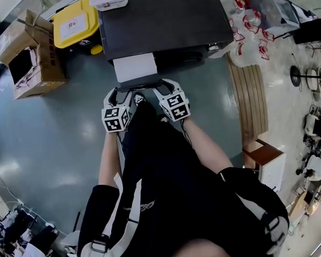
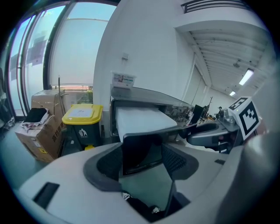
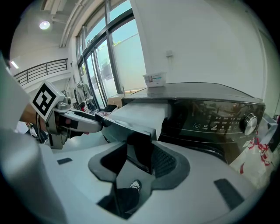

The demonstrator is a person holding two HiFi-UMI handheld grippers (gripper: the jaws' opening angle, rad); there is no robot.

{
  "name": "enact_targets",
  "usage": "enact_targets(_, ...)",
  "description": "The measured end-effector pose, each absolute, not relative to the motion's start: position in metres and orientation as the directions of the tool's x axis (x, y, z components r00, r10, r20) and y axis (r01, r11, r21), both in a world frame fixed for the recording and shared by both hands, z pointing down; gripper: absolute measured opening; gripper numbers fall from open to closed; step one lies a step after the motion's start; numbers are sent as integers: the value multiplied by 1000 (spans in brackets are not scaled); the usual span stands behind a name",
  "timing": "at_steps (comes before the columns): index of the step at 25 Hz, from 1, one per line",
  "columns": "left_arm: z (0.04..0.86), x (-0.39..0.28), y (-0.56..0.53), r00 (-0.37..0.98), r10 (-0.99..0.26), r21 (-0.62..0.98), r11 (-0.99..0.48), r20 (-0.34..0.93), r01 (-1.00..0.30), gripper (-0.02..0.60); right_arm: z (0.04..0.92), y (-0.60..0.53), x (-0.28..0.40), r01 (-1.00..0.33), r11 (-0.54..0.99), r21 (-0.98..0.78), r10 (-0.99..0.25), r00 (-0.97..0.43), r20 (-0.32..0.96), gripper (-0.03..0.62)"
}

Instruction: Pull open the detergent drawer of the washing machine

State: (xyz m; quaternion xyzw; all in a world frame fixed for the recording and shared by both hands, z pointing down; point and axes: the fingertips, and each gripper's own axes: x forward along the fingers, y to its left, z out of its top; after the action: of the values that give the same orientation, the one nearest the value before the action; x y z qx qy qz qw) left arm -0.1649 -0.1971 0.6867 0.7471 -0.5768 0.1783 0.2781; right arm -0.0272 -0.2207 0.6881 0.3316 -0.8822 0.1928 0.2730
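Left tool (image 2: 142,151), right tool (image 3: 140,153) on drawer (image 1: 136,66)

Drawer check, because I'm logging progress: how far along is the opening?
Done: the drawer already sticks well out of the washer, its white top exposed. In hand: the left hand-held gripper and the right hand-held gripper each clamp its dark front panel. Left: perhaps a last pull, since full travel cannot be judged, then letting go.
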Motion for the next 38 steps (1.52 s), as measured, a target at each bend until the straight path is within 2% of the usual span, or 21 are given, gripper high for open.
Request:
enact_targets(10,689,-165,-184,253,-771,198,-166,584,-966,283,690,-208,-26,-687,709,-161,-476,-634,609,175)
enact_targets(18,693,-158,-190,280,-783,169,-224,555,-960,284,693,-212,-24,-656,739,-152,-459,-656,599,179)
enact_targets(23,695,-154,-194,322,-786,207,-248,528,-946,301,693,-216,-30,-604,785,-138,-424,-686,591,236)
enact_targets(38,704,-157,-189,354,-757,240,-263,550,-935,310,698,-210,-32,-641,750,-162,-444,-669,596,215)
